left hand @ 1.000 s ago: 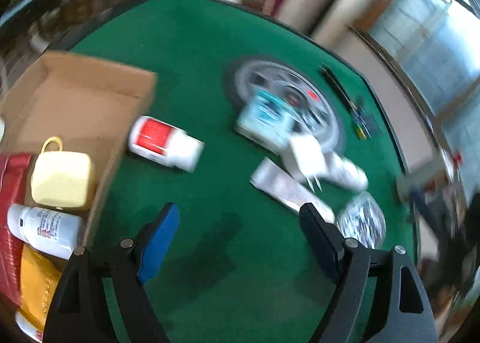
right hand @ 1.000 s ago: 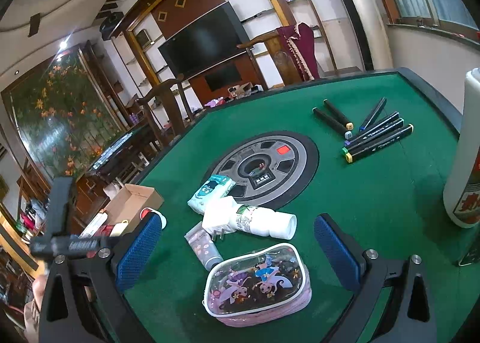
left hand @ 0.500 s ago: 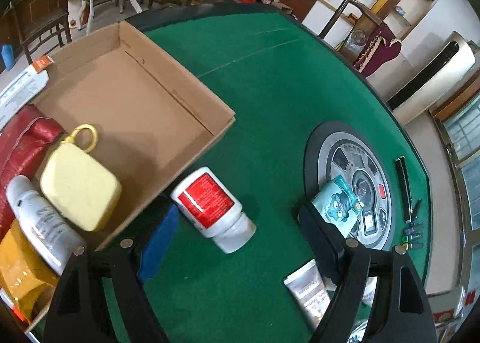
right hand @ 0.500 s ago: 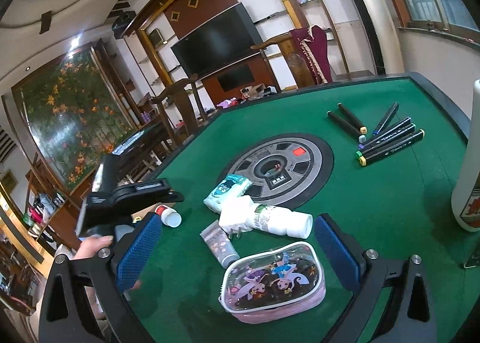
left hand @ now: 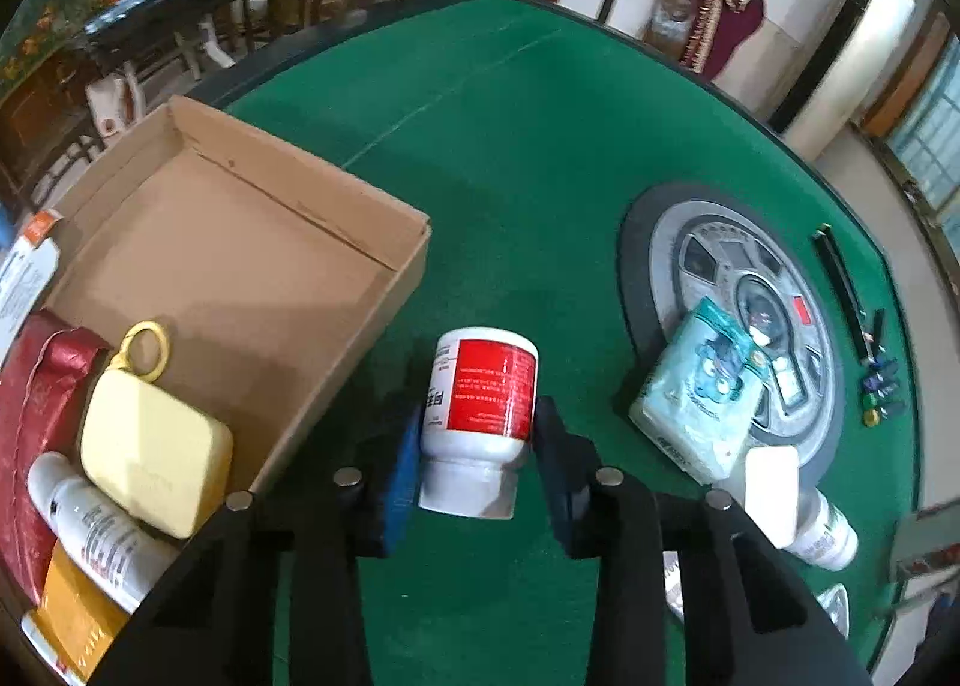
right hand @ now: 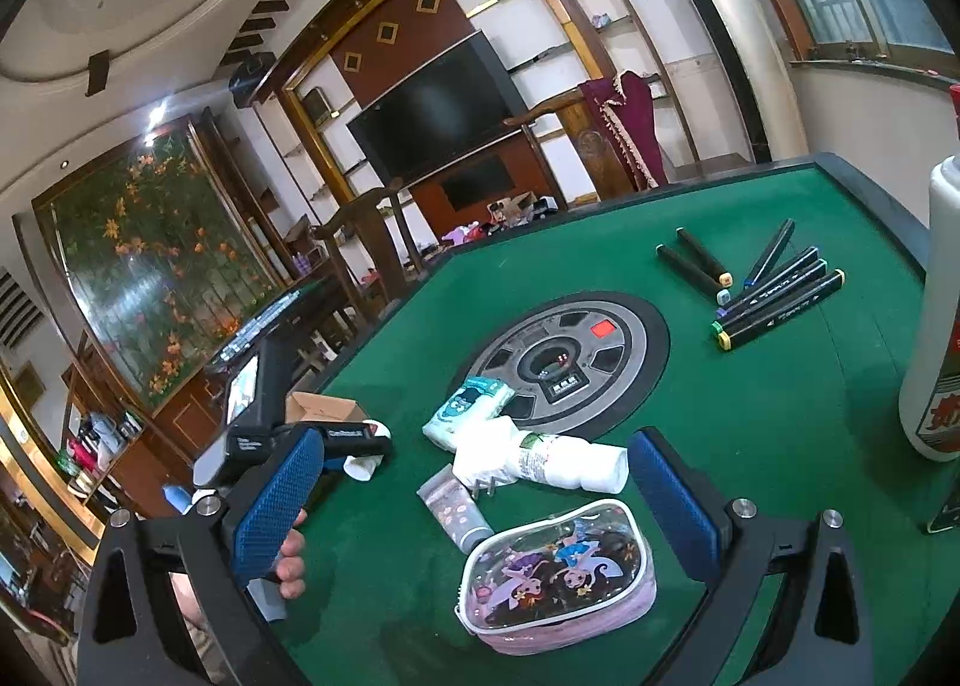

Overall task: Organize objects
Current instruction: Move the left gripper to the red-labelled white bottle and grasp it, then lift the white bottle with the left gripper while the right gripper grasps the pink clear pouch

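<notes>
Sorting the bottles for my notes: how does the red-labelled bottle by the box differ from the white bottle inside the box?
The red-labelled bottle is squat, lies on the green table and sits between the closing left gripper jaws. The white bottle is slimmer, bears small print, and lies in the cardboard box. Both are white plastic.

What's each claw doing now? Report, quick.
Left claw: closing on the red-labelled bottle between its pads.
Right claw: open, holding nothing.
</notes>
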Motion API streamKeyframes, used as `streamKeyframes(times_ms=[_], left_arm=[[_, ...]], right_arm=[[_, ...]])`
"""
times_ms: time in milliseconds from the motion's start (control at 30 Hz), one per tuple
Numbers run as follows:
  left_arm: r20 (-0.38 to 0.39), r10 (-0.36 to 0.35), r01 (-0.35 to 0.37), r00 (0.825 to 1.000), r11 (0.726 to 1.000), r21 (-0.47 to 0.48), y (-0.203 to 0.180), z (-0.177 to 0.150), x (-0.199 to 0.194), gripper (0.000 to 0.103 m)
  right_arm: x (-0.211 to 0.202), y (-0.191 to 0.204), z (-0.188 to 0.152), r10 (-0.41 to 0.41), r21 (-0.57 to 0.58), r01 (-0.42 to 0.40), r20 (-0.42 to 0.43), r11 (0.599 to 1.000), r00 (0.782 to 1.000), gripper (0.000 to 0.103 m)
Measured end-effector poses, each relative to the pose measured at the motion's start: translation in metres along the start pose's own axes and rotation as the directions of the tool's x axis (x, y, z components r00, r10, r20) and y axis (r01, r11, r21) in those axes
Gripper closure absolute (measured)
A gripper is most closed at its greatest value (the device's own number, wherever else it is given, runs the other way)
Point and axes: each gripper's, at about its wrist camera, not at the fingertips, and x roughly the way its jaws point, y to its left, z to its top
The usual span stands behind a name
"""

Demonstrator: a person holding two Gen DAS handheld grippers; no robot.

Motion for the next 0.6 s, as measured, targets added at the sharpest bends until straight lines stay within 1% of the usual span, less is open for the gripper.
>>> streamKeyframes(times_ms=[67,167,233,300,367,467,533,567,600], left_arm=[[-0.004,-0.011,0.011,1.000,0.999,0.047,-0.005,-0.004,-0.001,0.070],[-0.020,-0.033,0.035,0.999,0.992,0.124,-0.016,-0.018,-0.007,0.070],[-0.043,-0.062,0.070,0.997,0.978,0.198,-0.024,-0.032,-0.012,0.070],[-0.069,-0.080,0.096,0.994,0.954,0.284,-0.037,-0.047,-0.016,0.070],[-0.093,-0.096,0.123,0.991,0.926,0.356,-0.045,-0.064,-0.024,0.070],[-0.126,-0.114,0.158,0.986,0.884,0.439,-0.045,-0.090,-0.038,0.070],[-0.137,-0.125,0.175,0.983,0.869,0.462,-0.041,-0.101,-0.045,0.070],[-0.142,-0.129,0.181,0.981,0.865,0.467,-0.040,-0.102,-0.047,0.070],[-0.146,-0.137,0.190,0.980,0.868,0.459,-0.037,-0.099,-0.046,0.069]], right_arm=[[0.005,-0.003,-0.001,-0.022,-0.001,0.022,-0.021,1.000,1.000,0.000],[0.012,-0.013,-0.001,-0.078,0.015,0.079,-0.062,0.997,0.995,0.000],[0.018,-0.022,-0.001,-0.105,0.027,0.109,-0.111,0.994,0.988,0.000],[0.022,-0.026,-0.001,-0.105,0.016,0.110,-0.170,0.994,0.980,0.000],[0.023,-0.022,-0.005,-0.102,-0.040,0.096,-0.207,0.995,0.973,0.000],[0.026,-0.010,-0.016,-0.136,-0.152,0.101,-0.241,0.983,0.961,0.000],[0.030,-0.004,-0.025,-0.152,-0.202,0.099,-0.264,0.974,0.953,0.000],[0.034,0.000,-0.030,-0.163,-0.229,0.099,-0.280,0.968,0.946,0.000],[0.037,0.004,-0.035,-0.179,-0.261,0.102,-0.290,0.960,0.940,0.000]])
